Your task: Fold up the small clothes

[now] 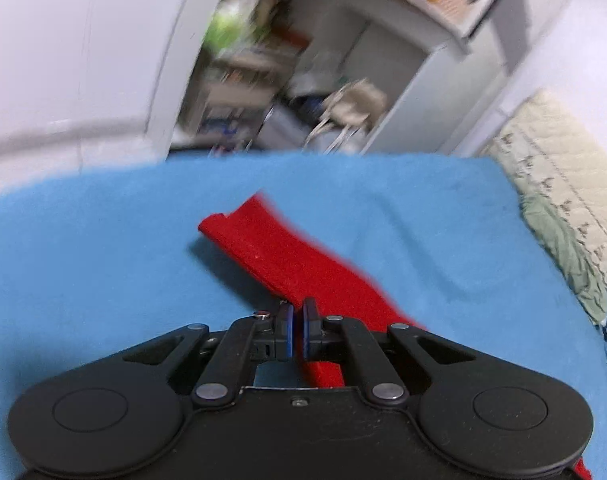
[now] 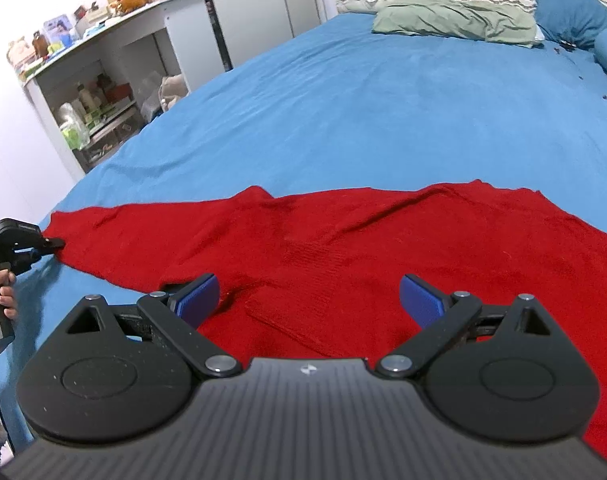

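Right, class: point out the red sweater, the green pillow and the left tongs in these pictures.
red sweater (image 2: 383, 232): right wrist view, on the spread knitted body.
green pillow (image 2: 455, 20): right wrist view, on its wrinkled middle.
left tongs (image 1: 297, 320): left wrist view, between the tips shut on the sleeve.

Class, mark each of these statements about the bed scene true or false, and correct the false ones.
1. The left claw is shut on the red sweater. True.
2. The right claw is closed. False: it is wide open above the sweater.
3. The sweater lies on a blue sheet. True.
4. The green pillow lies on the sweater. False: it is at the far end of the bed.
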Available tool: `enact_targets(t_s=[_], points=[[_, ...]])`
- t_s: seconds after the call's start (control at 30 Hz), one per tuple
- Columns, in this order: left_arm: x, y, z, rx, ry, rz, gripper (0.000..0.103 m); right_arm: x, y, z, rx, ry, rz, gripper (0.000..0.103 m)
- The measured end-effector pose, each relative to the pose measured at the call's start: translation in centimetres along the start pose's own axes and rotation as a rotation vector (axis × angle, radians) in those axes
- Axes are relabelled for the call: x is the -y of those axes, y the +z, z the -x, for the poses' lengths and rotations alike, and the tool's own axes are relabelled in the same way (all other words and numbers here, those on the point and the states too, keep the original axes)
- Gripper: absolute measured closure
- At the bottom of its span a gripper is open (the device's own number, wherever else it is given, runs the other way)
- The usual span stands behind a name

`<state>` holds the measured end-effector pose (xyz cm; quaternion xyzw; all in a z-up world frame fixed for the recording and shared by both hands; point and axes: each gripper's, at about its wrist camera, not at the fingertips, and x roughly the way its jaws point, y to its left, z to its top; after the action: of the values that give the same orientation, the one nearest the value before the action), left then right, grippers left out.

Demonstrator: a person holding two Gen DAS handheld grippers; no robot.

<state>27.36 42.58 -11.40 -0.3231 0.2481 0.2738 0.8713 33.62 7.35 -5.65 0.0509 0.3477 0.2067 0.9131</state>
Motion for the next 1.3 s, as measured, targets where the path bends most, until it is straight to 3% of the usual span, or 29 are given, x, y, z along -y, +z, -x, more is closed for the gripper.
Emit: enact_targets(t_s=[0.1, 0.2, 0.3, 0.43, 0.53, 0.63, 0.77, 0.83, 0.9, 0.93, 0.97, 1.07, 1.17, 1.3], points=[[3.5, 0.3, 2.7, 0.082, -0.052, -0.088, 0.099, 0.9, 0.2, 1.1, 0.023, -0.006, -0.026, 0.0], [9.0, -0.6, 5.9, 0.136, -0.168, -0.185, 0.099, 2.4, 0.5, 2.9, 0.056, -0.021, -0.046, 0.0], [16.2, -3.5, 8.8, 0.14, -0.32, -0.324, 0.099, 4.1, 0.6, 4.9, 0.092, -0.054, -0.065, 0.0], [26.9, -10.4, 10.5, 0.05, -0.52, -0.508, 0.099, 7.0, 0.6, 7.3, 0.116, -0.105, -0.094, 0.0], [33.3, -17.7, 9.9, -0.074, -0.611, -0.64, 0.099, 9.6, 0.0, 9.1, 0.131, -0.18, -0.115, 0.0], [36.6, -25.4, 8.3, -0.2, -0.633, -0.764, 0.099, 12.2, -1.0, 10.4, 0.123, -0.265, -0.138, 0.0], [37.1, -33.3, 5.6, -0.332, -0.586, -0.888, 0.099, 15.4, -3.0, 10.8, 0.067, -0.329, -0.165, 0.0], [36.6, -34.4, 5.3, -0.308, -0.582, -0.917, 0.098, 16.4, -4.0, 10.8, 0.042, -0.335, -0.171, 0.0], [36.4, -34.1, 6.0, -0.293, -0.608, -0.945, 0.089, 17.0, -4.8, 10.7, 0.032, -0.334, -0.17, 0.0], [36.3, -33.5, 6.5, -0.293, -0.617, -0.968, 0.067, 17.2, -5.0, 10.7, 0.032, -0.331, -0.168, 0.0], [35.7, -32.8, 6.9, -0.284, -0.623, -0.981, 0.037, 17.2, -5.1, 10.7, 0.035, -0.325, -0.166, 0.0], [33.0, -29.5, 9.2, -0.18, -0.609, -1.008, 0.001, 16.8, -5.1, 10.9, 0.06, -0.284, -0.127, 0.0], [29.6, -26.0, 9.6, -0.104, -0.537, -1.0, 0.0, 15.2, -4.3, 10.2, 0.067, -0.241, -0.046, 0.0], [24.8, -23.0, 7.9, -0.058, -0.421, -0.893, 0.001, 11.7, -3.8, 7.0, 0.008, -0.18, 0.124, 0.0]])
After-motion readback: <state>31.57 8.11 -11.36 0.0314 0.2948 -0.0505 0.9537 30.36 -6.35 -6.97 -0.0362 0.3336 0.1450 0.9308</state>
